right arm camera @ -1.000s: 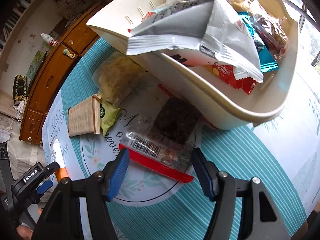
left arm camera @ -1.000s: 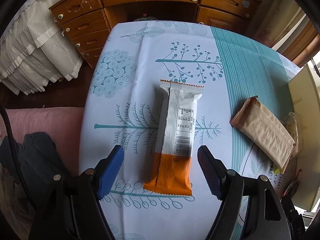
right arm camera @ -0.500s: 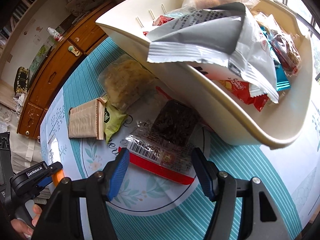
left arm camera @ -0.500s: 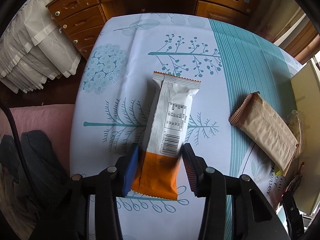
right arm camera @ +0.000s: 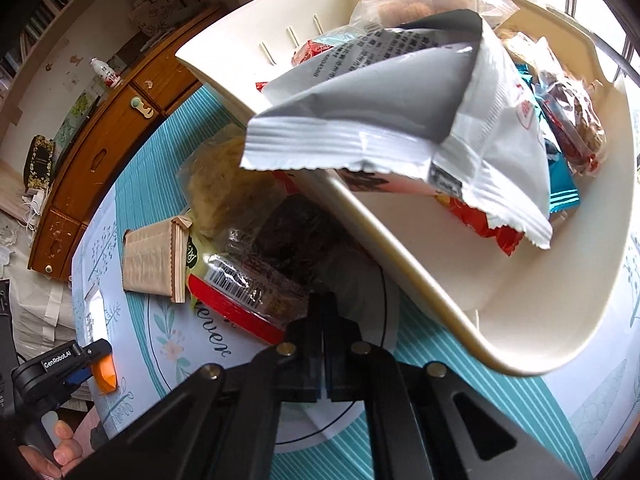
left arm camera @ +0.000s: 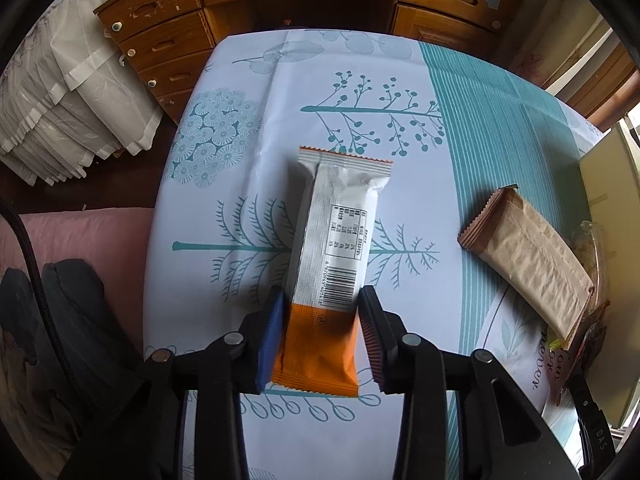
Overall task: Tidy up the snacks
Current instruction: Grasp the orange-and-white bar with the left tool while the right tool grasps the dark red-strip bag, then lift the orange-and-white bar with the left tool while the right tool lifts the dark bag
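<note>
My left tongs (left arm camera: 320,332) have just narrowed onto the glossy orange-and-white bar (left arm camera: 334,256), lower centre. My right tongs (right arm camera: 322,344) have just closed, pinching the crinkly clear packet (right arm camera: 256,276) at its edge, beside the smooth cream basket (right arm camera: 520,320).

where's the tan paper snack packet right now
In the left wrist view, the tan paper snack packet lies on the tablecloth, right of the white-and-orange wrapper, beside the cream basket.

The left gripper (left arm camera: 320,332) is pointing steeply down, its jaws having just been closing, and its pads are now pressing both sides of the snack bar's (left arm camera: 334,252) orange near end. The right gripper (right arm camera: 322,320) is also tilting downward with its jaws fully together, pinching the edge of a clear wrapped snack (right arm camera: 256,276). A hand (right arm camera: 52,452) is gripping the left gripper's handle.
</note>
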Motion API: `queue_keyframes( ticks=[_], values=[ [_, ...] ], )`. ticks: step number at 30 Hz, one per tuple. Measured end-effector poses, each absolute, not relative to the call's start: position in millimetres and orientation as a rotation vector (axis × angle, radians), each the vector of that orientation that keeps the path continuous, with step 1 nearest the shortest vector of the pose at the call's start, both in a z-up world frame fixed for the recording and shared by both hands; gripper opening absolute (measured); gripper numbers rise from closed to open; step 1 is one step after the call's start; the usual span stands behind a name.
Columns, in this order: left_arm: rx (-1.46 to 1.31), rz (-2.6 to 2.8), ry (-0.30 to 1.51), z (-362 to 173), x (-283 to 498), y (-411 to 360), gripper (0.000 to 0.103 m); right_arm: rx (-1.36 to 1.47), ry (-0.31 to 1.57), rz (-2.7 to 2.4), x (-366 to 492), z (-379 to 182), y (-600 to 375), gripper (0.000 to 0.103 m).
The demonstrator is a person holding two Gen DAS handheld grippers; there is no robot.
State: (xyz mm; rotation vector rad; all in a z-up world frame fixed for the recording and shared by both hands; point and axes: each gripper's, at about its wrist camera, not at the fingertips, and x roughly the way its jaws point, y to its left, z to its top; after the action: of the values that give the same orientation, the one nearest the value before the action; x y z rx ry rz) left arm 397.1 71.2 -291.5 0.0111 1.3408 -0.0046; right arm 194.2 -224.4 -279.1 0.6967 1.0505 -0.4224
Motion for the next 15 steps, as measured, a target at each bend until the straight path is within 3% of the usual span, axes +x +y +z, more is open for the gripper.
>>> queue_keyframes(
  ticks=[15],
  values=[
    [-0.104, -0.118, 1.232, -262, 374, 74, 0.031, 0.809, 1.042, -0.415, 184, -276, -225, 0.001]
  ],
)
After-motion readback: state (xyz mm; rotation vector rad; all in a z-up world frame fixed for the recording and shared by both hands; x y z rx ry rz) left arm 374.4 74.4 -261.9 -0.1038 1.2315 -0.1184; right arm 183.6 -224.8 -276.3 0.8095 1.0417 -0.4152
